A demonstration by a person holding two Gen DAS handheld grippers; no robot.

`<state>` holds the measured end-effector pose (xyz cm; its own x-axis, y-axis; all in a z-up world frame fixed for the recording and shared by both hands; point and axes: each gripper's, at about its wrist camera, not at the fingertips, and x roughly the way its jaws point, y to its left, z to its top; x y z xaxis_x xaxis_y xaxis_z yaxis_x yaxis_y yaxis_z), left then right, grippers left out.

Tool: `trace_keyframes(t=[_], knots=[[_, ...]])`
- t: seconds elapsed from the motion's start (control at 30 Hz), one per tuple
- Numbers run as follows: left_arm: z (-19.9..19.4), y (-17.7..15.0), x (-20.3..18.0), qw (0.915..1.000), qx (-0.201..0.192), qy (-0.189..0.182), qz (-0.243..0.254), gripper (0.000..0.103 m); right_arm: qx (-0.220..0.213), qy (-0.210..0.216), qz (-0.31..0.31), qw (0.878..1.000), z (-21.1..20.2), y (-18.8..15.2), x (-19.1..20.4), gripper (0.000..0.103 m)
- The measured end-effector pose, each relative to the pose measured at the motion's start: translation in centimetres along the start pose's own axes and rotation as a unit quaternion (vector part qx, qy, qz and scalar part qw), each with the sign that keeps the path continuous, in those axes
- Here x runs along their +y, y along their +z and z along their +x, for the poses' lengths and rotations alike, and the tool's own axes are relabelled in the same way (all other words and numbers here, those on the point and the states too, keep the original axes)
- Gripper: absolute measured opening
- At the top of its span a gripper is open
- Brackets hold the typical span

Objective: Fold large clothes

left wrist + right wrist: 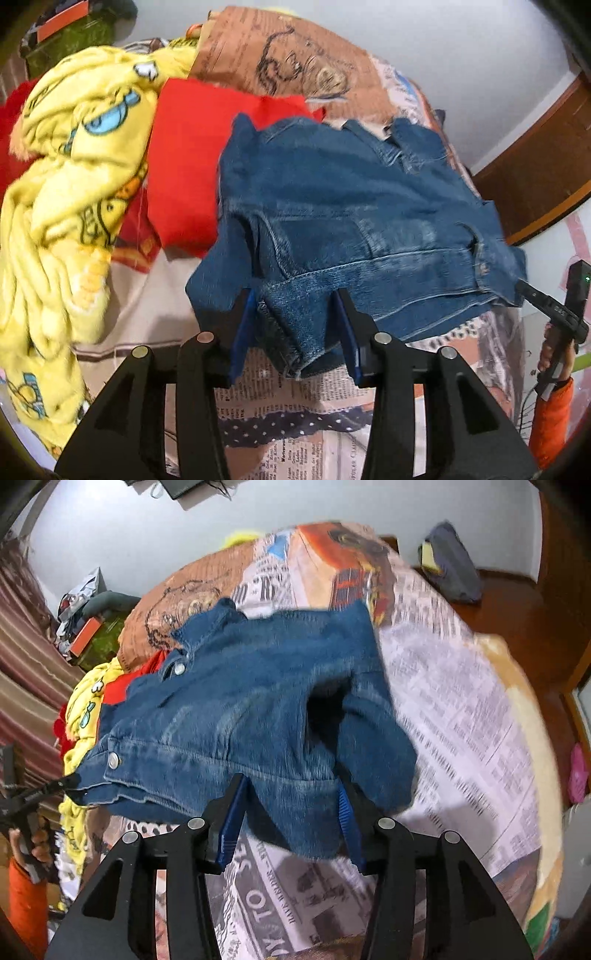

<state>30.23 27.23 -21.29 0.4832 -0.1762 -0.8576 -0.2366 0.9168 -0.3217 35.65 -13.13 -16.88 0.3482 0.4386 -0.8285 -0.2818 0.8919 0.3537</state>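
A blue denim jacket [351, 206] is held up over the bed, folded roughly in half. It also shows in the right wrist view [240, 716], with metal snaps along its left edge. My left gripper [295, 328] has its jaws wide apart, with a bunched denim edge between them. My right gripper [291, 819] also has its jaws wide apart, with the jacket's near edge draped between them. The right gripper also shows in the left wrist view [546, 306], touching the jacket's right corner. The left gripper shows in the right wrist view [55, 786] at the jacket's left corner.
A yellow cartoon blanket [66, 192] and a red cloth [192, 162] lie piled at the left. A brown printed pillow [280, 55] lies behind. The bed has a newspaper-print sheet [461, 709]. A dark cloth [450, 565] lies on the wooden floor at the right.
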Motion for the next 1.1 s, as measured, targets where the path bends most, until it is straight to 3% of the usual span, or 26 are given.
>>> trace_keyframes(t=[0.13, 0.17, 0.23, 0.3, 0.37, 0.5, 0.7, 0.9, 1.0, 1.1], knots=[[1.1, -0.3, 0.5, 0.9996, -0.008, 0.004, -0.028, 0.04, 0.014, 0.008, 0.001, 1.0, 1.1, -0.7, 0.2, 0.047], [1.0, -0.2, 0.5, 0.9994, -0.013, 0.007, -0.03, 0.034, 0.009, 0.003, -0.002, 1.0, 1.1, -0.8, 0.4, 0.044], [0.7, -0.3, 0.2, 0.9995, -0.018, 0.01, -0.025, 0.027, 0.0, 0.008, -0.005, 1.0, 0.6, -0.6, 0.6, 0.036], [-0.3, -0.1, -0.7, 0.9993, -0.032, 0.018, -0.006, 0.021, -0.013, 0.016, -0.009, 1.0, -0.3, -0.3, 0.8, 0.018], [-1.7, 0.3, -1.8, 0.998, -0.054, 0.025, 0.02, 0.019, -0.028, 0.028, -0.016, 0.999, -1.2, 0.3, 1.1, 0.013], [-4.3, 1.8, -3.9, 0.9941, -0.094, 0.017, 0.052, 0.016, -0.061, 0.031, -0.046, 0.997, -2.7, 2.1, 2.6, 0.012], [-6.2, 7.3, -6.7, 0.988, -0.139, -0.014, 0.064, 0.015, -0.111, 0.023, -0.054, 0.992, -3.1, 7.3, 4.3, 0.01], [-2.7, 13.9, -5.5, 0.9889, -0.147, -0.022, 0.001, 0.015, -0.122, -0.003, -0.026, 0.992, -0.6, 13.3, 3.3, 0.01], [1.1, 15.7, -3.2, 0.9912, -0.126, -0.014, -0.036, 0.015, -0.112, 0.001, 0.002, 0.994, 1.8, 14.7, 1.9, 0.01], [6.2, 16.2, -1.1, 0.9946, -0.077, -0.006, -0.069, 0.015, -0.085, 0.002, 0.03, 0.996, 5.5, 14.9, 0.4, 0.01]])
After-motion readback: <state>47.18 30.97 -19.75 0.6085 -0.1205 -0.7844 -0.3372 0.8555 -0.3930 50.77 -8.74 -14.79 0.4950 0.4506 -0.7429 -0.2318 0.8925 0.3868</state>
